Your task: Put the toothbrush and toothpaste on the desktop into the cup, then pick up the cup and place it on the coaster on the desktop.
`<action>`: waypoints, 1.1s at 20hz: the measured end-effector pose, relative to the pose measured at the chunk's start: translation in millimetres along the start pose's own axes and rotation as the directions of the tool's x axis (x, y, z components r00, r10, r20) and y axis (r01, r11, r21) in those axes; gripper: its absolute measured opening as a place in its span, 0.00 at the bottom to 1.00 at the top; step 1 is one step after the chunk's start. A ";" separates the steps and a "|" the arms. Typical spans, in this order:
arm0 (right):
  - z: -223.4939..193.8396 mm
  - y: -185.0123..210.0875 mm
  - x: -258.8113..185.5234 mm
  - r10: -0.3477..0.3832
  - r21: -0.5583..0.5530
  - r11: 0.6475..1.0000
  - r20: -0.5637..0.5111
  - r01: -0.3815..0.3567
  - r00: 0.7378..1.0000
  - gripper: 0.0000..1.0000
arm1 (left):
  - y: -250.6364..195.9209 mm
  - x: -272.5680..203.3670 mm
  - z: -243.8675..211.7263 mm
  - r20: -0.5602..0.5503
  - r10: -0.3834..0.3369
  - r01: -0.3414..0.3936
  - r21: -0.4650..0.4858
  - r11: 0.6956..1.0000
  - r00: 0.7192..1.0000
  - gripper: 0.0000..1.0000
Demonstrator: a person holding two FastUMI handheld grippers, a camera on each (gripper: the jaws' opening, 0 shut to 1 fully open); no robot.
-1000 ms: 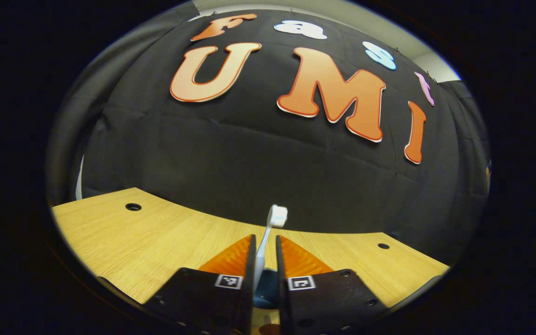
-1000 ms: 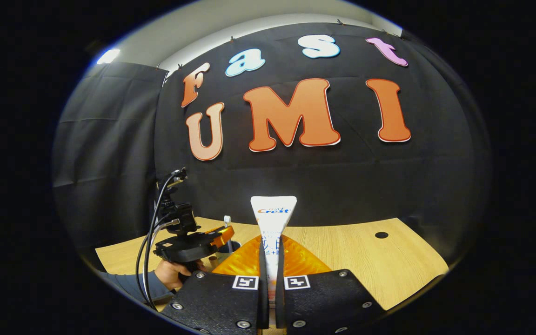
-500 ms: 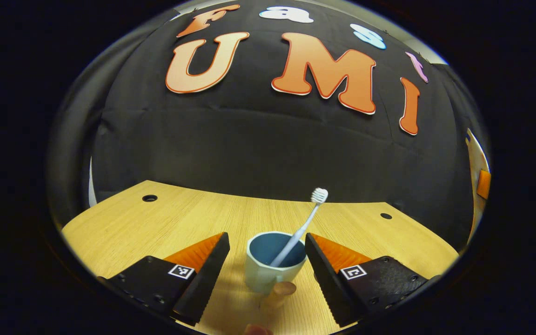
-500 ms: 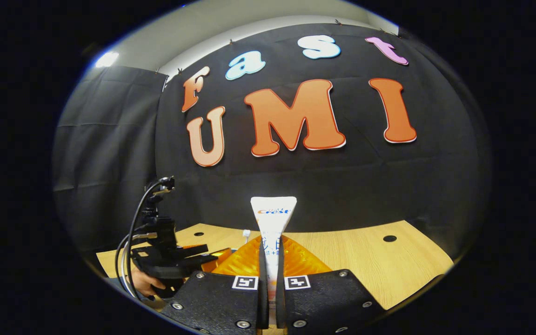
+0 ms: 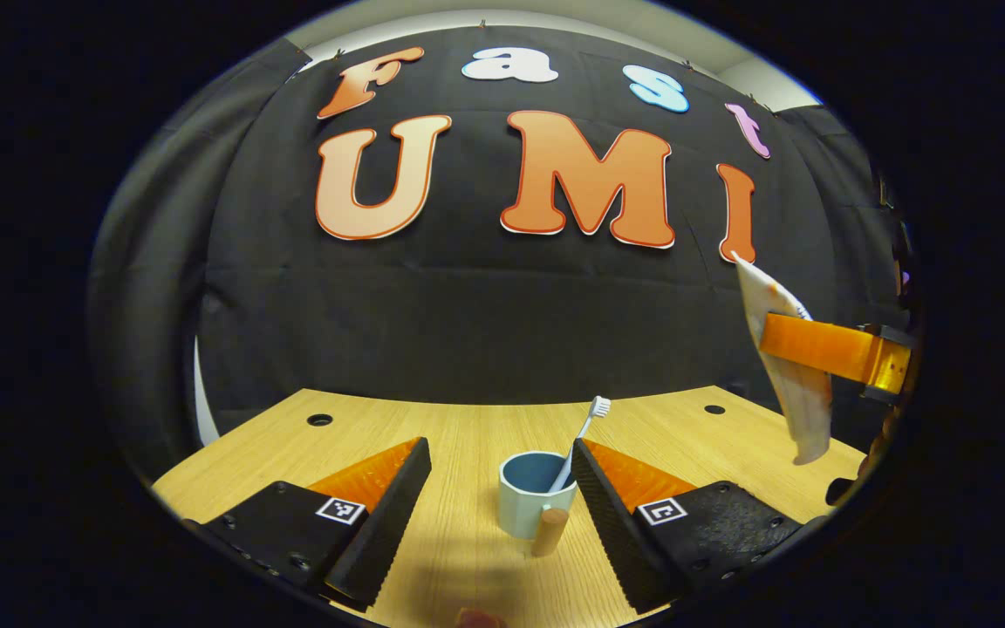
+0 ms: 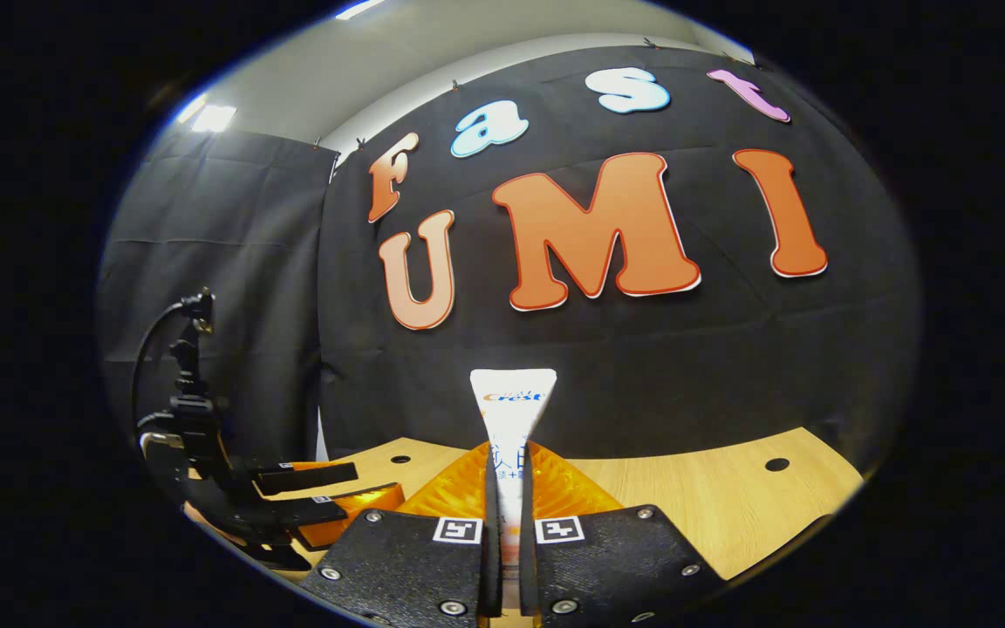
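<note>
On the worktop (image 5: 468, 436), the toothbrush (image 5: 579, 432) leans in the cup (image 5: 536, 494) between your spread, empty left hand-held gripper (image 5: 498, 488), while your right hand-held gripper (image 6: 507, 501) pinches the toothpaste tube (image 6: 511, 427) upright, ready to drop in.

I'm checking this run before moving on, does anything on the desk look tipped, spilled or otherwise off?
Nothing stands out. The cup stands upright on the wooden desktop with the toothbrush leaning inside it, head up. The left gripper is open around it. The right gripper holds the toothpaste tube upright, clear of the desk.
</note>
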State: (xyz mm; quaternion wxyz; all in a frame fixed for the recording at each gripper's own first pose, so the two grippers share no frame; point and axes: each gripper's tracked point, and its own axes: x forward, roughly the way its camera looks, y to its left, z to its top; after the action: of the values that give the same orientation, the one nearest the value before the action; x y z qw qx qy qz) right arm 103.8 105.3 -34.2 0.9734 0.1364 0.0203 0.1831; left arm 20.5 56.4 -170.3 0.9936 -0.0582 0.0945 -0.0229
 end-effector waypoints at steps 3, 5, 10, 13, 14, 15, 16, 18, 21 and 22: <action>3.0 5.4 15.1 0.010 0.025 1.000 0.026 -0.011 1.000 0.08 | -5.5 -25.6 7.3 -0.001 -0.016 0.016 0.008 1.000 1.000 0.98; 8.2 10.4 26.4 0.019 0.052 0.998 0.053 -0.022 0.998 0.08 | -3.1 -39.6 10.8 0.009 -0.010 0.010 0.028 1.000 1.000 0.97; 14.8 24.3 56.2 0.057 0.075 0.995 0.115 -0.066 0.992 0.08 | 4.5 -61.7 1.4 -0.017 -0.008 0.008 0.013 1.000 1.000 0.98; 9.4 35.5 68.4 0.094 0.089 0.990 0.142 -0.107 0.985 0.08 | 19.2 -71.3 -2.4 -0.017 0.024 -0.024 0.009 1.000 1.000 0.97; 6.0 44.1 75.5 0.113 0.084 0.989 0.142 -0.125 0.983 0.07 | 24.3 -73.2 -1.5 -0.015 0.030 -0.030 0.007 1.000 0.999 0.98; 5.6 55.3 88.2 0.126 0.077 0.988 0.142 -0.138 0.982 0.07 | 28.6 -75.4 -1.1 -0.013 0.038 -0.038 0.006 0.999 0.999 0.97; 3.2 63.9 96.2 0.139 0.067 0.986 0.140 -0.150 0.980 0.08 | 32.1 -78.7 -0.9 -0.011 0.043 -0.043 0.007 0.999 0.999 0.97; -6.8 79.6 110.0 0.162 0.046 0.985 0.124 -0.169 0.979 0.08 | 39.7 -83.9 -3.1 -0.011 0.056 -0.056 0.012 0.998 0.998 0.97; -29.1 98.3 126.9 0.190 0.016 0.981 0.080 -0.192 0.978 0.10 | 47.9 -93.1 -7.0 -0.013 0.069 -0.069 0.004 0.998 0.998 0.97; -35.8 102.4 132.5 0.193 0.006 0.981 0.067 -0.194 0.979 0.09 | 49.6 -94.7 -7.7 -0.014 0.069 -0.069 -0.002 0.998 0.998 0.98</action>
State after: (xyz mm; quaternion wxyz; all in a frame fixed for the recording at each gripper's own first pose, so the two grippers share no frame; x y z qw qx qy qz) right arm 188.2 254.3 -39.3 0.9502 0.1499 -0.0240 0.2720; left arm -72.1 110.1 -166.2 0.9930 -0.0560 0.1032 0.0111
